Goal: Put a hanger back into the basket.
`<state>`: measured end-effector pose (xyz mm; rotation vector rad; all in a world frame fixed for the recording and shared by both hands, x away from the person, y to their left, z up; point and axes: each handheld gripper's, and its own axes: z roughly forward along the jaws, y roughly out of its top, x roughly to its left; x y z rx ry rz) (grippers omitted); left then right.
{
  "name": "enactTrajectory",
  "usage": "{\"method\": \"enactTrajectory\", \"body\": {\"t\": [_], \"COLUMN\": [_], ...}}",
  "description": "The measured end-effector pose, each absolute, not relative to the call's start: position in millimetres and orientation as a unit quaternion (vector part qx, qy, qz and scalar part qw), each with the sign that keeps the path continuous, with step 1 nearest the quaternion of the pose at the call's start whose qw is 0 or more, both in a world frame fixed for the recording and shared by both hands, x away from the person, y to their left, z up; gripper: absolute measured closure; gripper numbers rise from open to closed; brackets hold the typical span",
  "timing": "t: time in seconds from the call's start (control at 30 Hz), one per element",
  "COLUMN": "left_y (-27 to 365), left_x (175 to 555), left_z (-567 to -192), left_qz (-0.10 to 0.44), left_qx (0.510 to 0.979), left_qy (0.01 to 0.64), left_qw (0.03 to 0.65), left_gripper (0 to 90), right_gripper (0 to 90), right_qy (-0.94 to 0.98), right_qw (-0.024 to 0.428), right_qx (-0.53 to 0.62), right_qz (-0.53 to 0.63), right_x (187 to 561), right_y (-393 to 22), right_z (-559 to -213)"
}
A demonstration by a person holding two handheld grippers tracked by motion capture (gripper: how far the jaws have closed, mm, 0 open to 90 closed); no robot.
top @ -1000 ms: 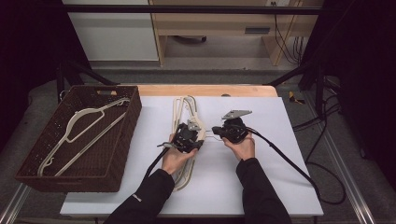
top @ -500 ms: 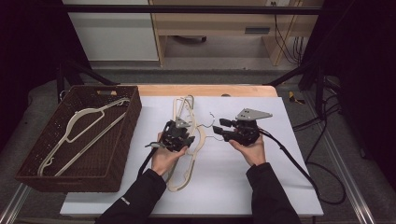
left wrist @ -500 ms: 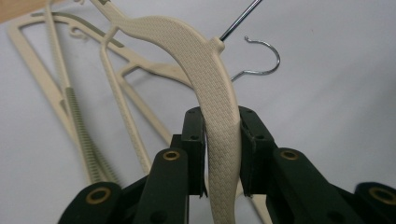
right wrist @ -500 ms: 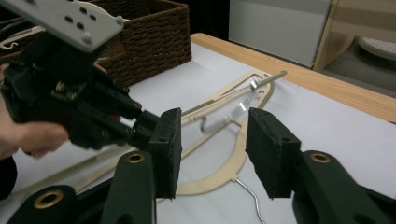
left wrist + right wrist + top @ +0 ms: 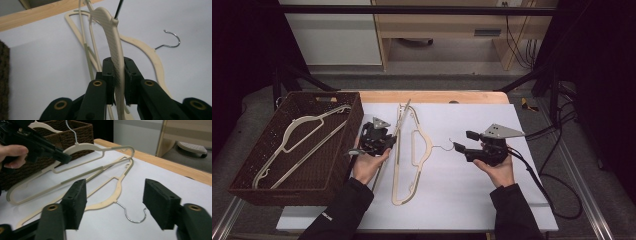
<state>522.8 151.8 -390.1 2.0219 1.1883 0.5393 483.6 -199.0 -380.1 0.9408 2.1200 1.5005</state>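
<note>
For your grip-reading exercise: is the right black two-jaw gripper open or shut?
Open. The right black two-jaw gripper has just been opening; its pads stand wide apart with nothing between them, above the cream plastic hanger lying on the white table.

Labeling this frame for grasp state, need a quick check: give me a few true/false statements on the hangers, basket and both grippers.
1. The left gripper has its jaws clamped on a cream hanger. True.
2. The right gripper holds the hanger on the table. False: its jaws stand open with nothing between them; they have just been opening.
3. The wicker basket already holds a hanger. True.
4. The basket sits on the person's right. False: it is at the table's left, beside the left gripper.
5. The table hanger's metal hook lies on the white surface. True.
</note>
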Motion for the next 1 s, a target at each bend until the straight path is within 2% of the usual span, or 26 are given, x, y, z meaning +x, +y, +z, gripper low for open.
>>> {"method": "enactTrajectory", "body": {"t": [0.23,0.47,0.6,0.8,1.0], "left_y": [167.3,177.6,183.9,193.2,205.2], "left_x": [524.8,514.7,502.9,481.8,458.0], "left_z": [-388.2,-378.4,-362.2,-327.1,-284.0], "left_qz": [0.208,0.195,0.200,0.205,0.228], "left_qx": [0.769,0.762,0.766,0.775,0.790], "left_qy": [0.486,0.474,0.450,0.395,0.339], "left_qw": [0.358,0.395,0.414,0.448,0.457], "left_gripper": [85.8,86.1,86.2,86.2,86.2], "right_gripper": [20.7,17.5,13.0,9.8,8.3], "right_qy": [0.742,0.736,0.735,0.730,0.722], "right_qw": [0.198,0.190,0.204,0.218,0.227], "right_qx": [0.347,0.352,0.356,0.361,0.370], "right_qz": [0.539,0.546,0.540,0.539,0.539], "right_x": [470.8,457.7,449.5,436.6,427.6], "right_y": [-209.9,-218.9,-224.3,-232.7,-243.4], "right_z": [-381.1,-381.8,-381.8,-381.5,-379.6]}}
